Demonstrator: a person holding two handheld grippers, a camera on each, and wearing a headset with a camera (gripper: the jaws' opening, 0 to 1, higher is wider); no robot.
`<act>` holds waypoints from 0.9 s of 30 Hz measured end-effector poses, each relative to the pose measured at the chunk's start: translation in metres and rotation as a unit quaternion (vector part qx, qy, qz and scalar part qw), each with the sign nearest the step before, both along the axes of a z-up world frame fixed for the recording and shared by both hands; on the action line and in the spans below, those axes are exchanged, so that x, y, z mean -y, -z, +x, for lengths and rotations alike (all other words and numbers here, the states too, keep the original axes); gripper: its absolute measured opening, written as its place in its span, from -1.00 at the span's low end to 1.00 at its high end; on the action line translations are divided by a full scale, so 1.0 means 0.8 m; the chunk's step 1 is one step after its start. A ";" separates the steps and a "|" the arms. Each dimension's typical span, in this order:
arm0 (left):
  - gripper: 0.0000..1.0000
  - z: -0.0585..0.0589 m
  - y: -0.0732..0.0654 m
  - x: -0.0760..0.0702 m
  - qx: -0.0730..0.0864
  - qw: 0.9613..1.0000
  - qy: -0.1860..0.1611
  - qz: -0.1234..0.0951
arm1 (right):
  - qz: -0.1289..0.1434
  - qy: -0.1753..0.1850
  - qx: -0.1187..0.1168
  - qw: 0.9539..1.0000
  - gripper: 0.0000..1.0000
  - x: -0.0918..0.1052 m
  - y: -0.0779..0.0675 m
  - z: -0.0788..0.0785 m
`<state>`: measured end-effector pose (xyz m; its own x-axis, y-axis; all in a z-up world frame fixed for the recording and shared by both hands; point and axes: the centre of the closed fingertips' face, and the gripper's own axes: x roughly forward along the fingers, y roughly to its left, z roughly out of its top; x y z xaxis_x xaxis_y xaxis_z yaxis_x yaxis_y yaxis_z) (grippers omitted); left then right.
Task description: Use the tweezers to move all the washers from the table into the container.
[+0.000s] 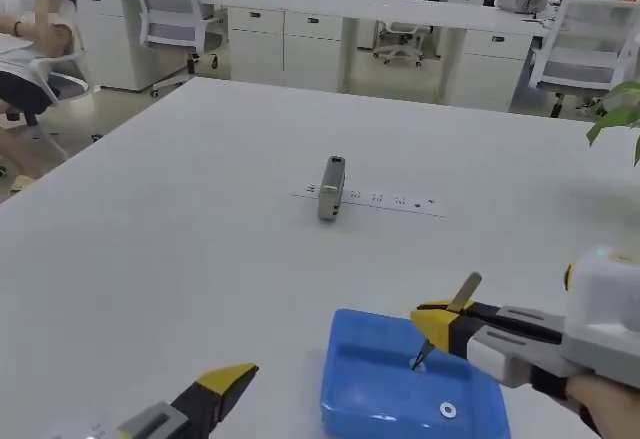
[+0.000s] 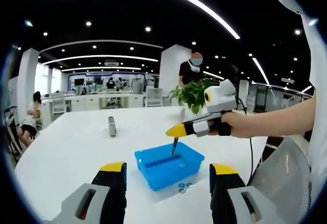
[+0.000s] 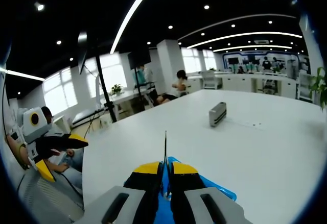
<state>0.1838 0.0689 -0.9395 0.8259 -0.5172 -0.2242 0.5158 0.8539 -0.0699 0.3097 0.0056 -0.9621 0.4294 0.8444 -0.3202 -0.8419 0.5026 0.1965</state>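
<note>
At a broad white table (image 1: 200,209), the right gripper (image 1: 435,327) is clamped on slim metal tweezers (image 1: 466,291), its jaws pressed together on the shank. The tips point down into a shallow blue rectangular plastic container (image 1: 370,389) and hang just over its floor. Whether anything is pinched in the tips cannot be made out. One small round metal washer (image 1: 447,411) lies flat on the container's floor, apart from the tips. In the left gripper view, a few more silver washers (image 2: 185,187) sit on the table just beside the container's near wall. The left gripper (image 2: 168,175) hovers to the left of the container, jaws spread wide with nothing held between them. Farther back, at mid-table, a grey oblong socket block (image 1: 332,187) stands well apart from the container – and a green leafy plant (image 1: 615,109) edges in at the right
</note>
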 end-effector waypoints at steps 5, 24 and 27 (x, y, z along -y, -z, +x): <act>0.56 0.003 -0.003 -0.005 0.008 1.000 -0.015 -0.002 | -0.003 -0.002 -0.001 1.000 -0.95 -0.001 0.003 0.000; 0.92 0.008 -0.006 -0.018 0.020 0.999 -0.047 0.014 | -0.011 0.004 -0.018 1.000 -0.94 0.003 0.021 0.006; 0.92 0.007 -0.006 -0.016 0.017 0.999 -0.043 0.011 | -0.014 0.004 -0.023 1.000 -0.94 0.004 0.029 0.008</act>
